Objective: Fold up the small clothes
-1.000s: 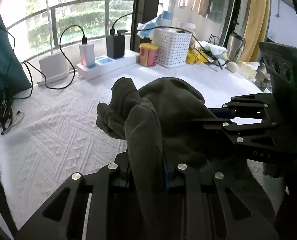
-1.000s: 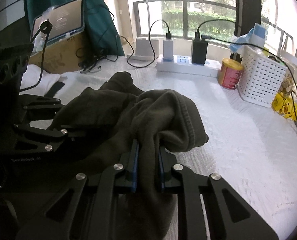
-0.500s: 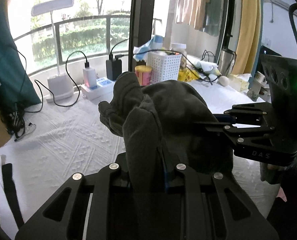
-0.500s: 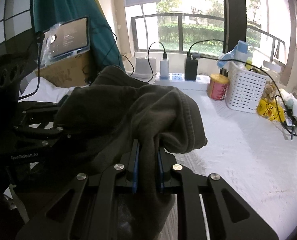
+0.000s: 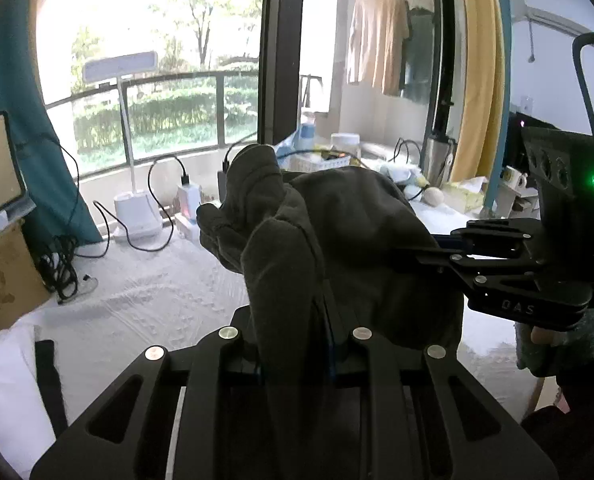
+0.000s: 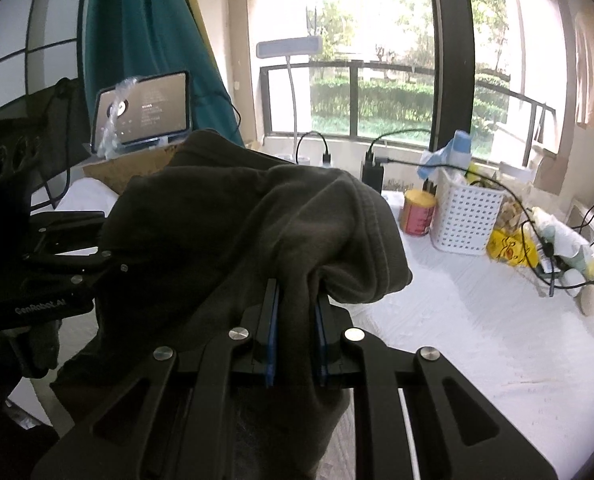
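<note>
The left gripper [image 5: 293, 344] was clamped on a thick fold of the dark garment [image 5: 337, 232] at lower centre of its frame. The right gripper [image 6: 296, 336] pinched another bunch likewise. The garment hung between both, raised above the white bedcover [image 6: 477, 320]. It appeared soft, thick and limp; gripping hems or corners rather than bunches would probably spread it flat.

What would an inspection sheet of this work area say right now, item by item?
Surface: white textured bedspread.
Job's things: dark grey fleece garment, bunched, held up.
Clutter: white perforated plastic basket, yellow-red round tin, cardboard box.
Grippers: left gripper and right gripper both clamp the garment.
Cables: black charger leads near the window.
Surroundings: teal curtain, balcony railing.
</note>
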`<state>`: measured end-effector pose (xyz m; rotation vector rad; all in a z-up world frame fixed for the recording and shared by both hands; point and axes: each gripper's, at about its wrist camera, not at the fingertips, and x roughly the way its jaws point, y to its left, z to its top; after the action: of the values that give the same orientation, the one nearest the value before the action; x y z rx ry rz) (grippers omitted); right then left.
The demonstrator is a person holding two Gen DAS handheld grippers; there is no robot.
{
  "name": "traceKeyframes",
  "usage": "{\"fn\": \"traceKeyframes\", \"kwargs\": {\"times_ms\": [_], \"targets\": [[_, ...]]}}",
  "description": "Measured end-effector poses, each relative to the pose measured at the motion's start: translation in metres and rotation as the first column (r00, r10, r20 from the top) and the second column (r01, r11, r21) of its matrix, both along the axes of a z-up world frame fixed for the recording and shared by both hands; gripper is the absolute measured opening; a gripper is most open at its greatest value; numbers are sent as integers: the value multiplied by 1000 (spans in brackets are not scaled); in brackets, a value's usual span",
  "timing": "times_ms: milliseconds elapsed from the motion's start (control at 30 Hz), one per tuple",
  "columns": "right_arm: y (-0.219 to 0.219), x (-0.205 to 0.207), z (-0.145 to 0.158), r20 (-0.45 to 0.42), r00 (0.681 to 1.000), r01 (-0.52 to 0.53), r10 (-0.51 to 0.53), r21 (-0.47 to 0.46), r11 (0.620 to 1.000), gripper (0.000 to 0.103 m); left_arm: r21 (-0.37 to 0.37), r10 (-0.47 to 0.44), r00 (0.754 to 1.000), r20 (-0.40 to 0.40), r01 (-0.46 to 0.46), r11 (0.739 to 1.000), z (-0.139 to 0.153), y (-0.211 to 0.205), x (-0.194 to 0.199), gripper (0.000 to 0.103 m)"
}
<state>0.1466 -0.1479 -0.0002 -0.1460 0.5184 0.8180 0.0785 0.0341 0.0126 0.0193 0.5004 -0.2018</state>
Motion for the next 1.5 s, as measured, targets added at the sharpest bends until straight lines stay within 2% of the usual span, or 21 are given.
{"fn": "traceKeyframes", "kwargs": {"times_ms": [467,833,1200,1500], "targets": [[-14,-42,35,103,995,8,-14,61,998,14,-8,2,994,113,-1,1000,29,2,-45,23],[-21,-73,58,169,986,-15,-2,100,995,14,-43,-13,981,194,22,999,44,9,-77,23],[-20,-100,92,252,966,-94,57,138,986,14,-104,-7,957,290,39,994,67,28,-112,23],[-3,-118,108,325,938,-174,120,141,975,14,-88,36,938,344,-6,996,87,45,-141,23]]}}
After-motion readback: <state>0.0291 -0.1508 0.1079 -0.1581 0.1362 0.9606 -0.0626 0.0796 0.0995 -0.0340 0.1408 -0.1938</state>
